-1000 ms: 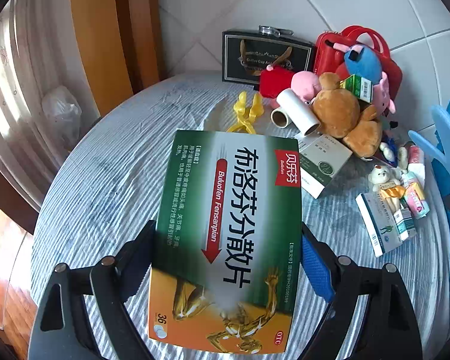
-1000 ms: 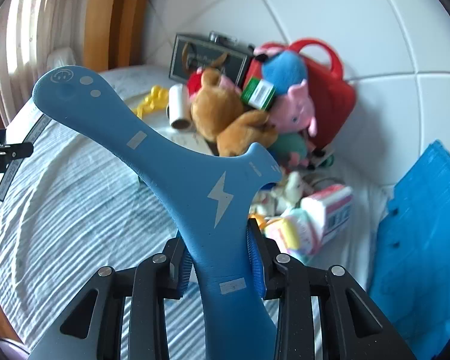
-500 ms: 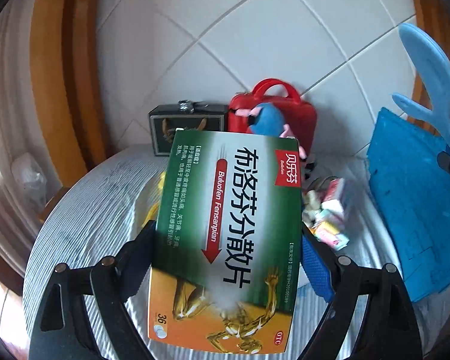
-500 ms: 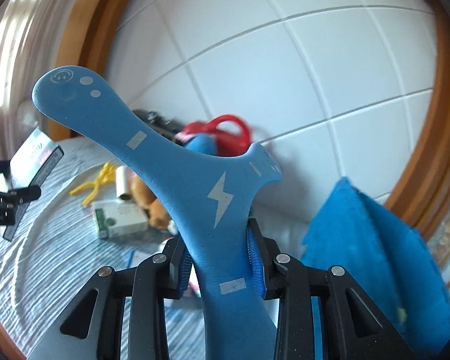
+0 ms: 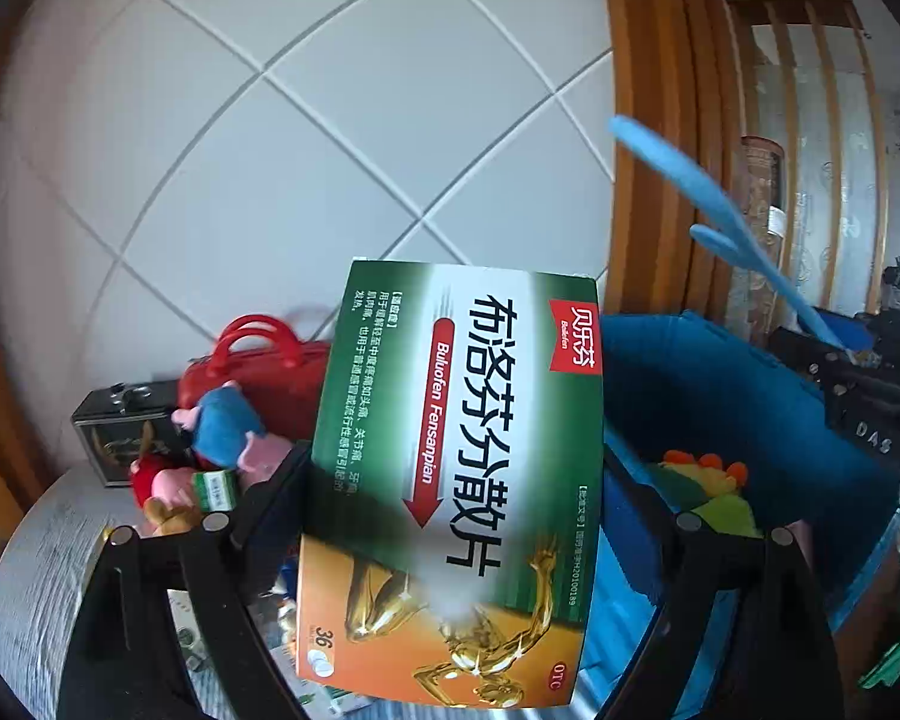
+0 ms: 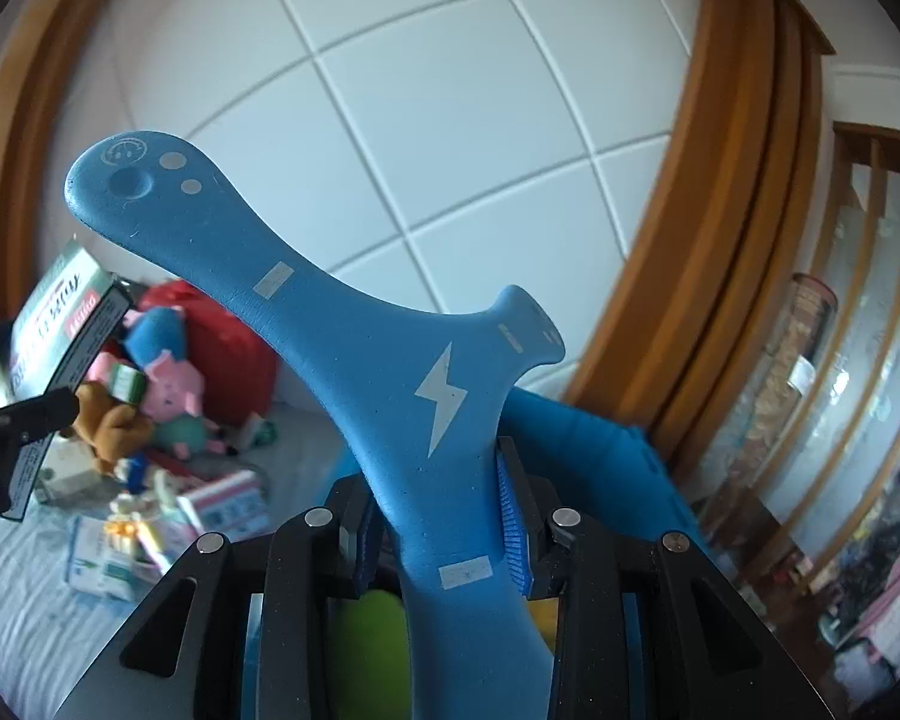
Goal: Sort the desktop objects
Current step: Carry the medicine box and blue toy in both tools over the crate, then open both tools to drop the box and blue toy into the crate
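Left gripper (image 5: 450,510) held the medicine box (image 5: 456,396) by its long edges, aloft beside the blue bin (image 5: 720,384): light, stiff card, probably crushable. Right gripper (image 6: 438,516) clamped the blue foam boomerang (image 6: 342,324) at its stem, light and springy.

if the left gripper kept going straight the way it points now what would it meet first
Probably the blue bin: the left gripper, shut on the medicine box, points toward its near edge, though the box hides the line ahead and depth is unclear.
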Demonstrator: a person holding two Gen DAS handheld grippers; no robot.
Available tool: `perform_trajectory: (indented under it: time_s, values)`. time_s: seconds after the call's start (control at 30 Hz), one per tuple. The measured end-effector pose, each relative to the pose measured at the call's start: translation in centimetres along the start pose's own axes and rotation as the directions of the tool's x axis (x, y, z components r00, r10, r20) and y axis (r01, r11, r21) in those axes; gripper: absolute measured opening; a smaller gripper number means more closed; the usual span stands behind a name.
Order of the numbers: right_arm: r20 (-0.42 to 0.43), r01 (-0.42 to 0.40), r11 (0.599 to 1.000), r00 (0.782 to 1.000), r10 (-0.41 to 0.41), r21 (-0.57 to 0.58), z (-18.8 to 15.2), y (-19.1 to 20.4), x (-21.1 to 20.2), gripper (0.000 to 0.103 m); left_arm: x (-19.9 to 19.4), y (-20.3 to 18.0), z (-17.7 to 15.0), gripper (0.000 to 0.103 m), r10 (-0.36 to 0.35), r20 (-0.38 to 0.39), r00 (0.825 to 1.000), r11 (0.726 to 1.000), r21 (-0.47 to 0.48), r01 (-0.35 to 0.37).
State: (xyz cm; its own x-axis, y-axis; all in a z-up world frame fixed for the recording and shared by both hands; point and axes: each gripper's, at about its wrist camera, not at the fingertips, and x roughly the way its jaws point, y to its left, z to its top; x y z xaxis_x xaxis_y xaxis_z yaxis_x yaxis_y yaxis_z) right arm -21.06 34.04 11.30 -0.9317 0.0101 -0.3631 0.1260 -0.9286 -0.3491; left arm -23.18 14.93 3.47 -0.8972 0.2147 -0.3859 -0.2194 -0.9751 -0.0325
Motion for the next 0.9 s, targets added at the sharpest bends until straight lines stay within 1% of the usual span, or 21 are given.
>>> perform_trajectory:
  time_s: [0.1,0.2,0.23,0.33,0.43,0.53,0.6,0.63,0.73,0.8,0.83,0.87,0.9]
  values:
    - [-0.06,0.027,0.999,0.998,-0.026,0.017,-0.6,-4.1,2.6,0.032,2.1,-4.6,2.1,0.088,-0.066,-0.006,0.998,0.998,0.013,0.066]
    - [-0.122,0.048,0.999,0.992,-0.044,0.027,-2.0,-7.4,5.1,0.032,4.5,-9.2,3.9,0.088,-0.101,-0.036,0.994,0.994,0.047,0.103]
    - [-0.152,0.042,0.998,0.988,-0.036,0.036,-2.5,-8.6,6.2,0.032,5.3,-10.4,4.1,0.088,-0.105,-0.05,0.993,0.992,0.058,0.108]
    - [-0.215,0.018,0.998,0.977,-0.005,0.058,-3.3,-10.6,8.8,0.032,7.4,-14.0,4.7,0.088,-0.121,-0.104,0.987,0.989,0.075,0.129]
    - [-0.248,-0.016,0.997,0.968,0.035,0.079,-3.9,-12.0,10.6,0.032,9.2,-17.1,4.9,0.088,-0.111,-0.152,0.982,0.987,0.101,0.127]
    - [-0.269,-0.037,0.995,0.961,0.061,0.096,-4.3,-12.8,11.9,0.032,10.8,-19.1,4.6,0.088,-0.101,-0.183,0.978,0.984,0.124,0.125]
    - [-0.277,-0.025,0.994,0.959,0.053,0.102,-4.9,-13.1,12.3,0.031,11.6,-19.9,4.3,0.089,-0.084,-0.202,0.976,0.986,0.126,0.111]
    - [-0.281,-0.032,0.993,0.958,0.063,0.114,-5.2,-13.3,12.6,0.031,12.0,-20.1,4.1,0.089,-0.08,-0.212,0.974,0.986,0.126,0.109]
    - [-0.299,-0.027,0.993,0.952,0.061,0.117,-6.3,-13.7,13.1,0.032,12.6,-20.5,4.0,0.09,-0.065,-0.221,0.973,0.986,0.134,0.096]
    - [-0.308,-0.018,0.993,0.95,0.053,0.116,-6.5,-13.7,13.2,0.034,12.8,-20.8,4.1,0.093,-0.056,-0.219,0.974,0.986,0.144,0.089]
    - [-0.311,-0.017,0.993,0.949,0.053,0.116,-6.7,-13.8,13.3,0.035,12.8,-20.9,4.1,0.096,-0.047,-0.215,0.976,0.986,0.148,0.08]
    - [-0.312,-0.021,0.993,0.948,0.057,0.116,-6.8,-13.9,13.3,0.042,12.7,-21.0,4.0,0.096,-0.043,-0.212,0.976,0.985,0.152,0.076]
    - [-0.315,-0.019,0.993,0.947,0.055,0.115,-6.9,-14.0,13.1,0.052,12.8,-20.7,4.1,0.096,-0.042,-0.212,0.976,0.986,0.151,0.076]
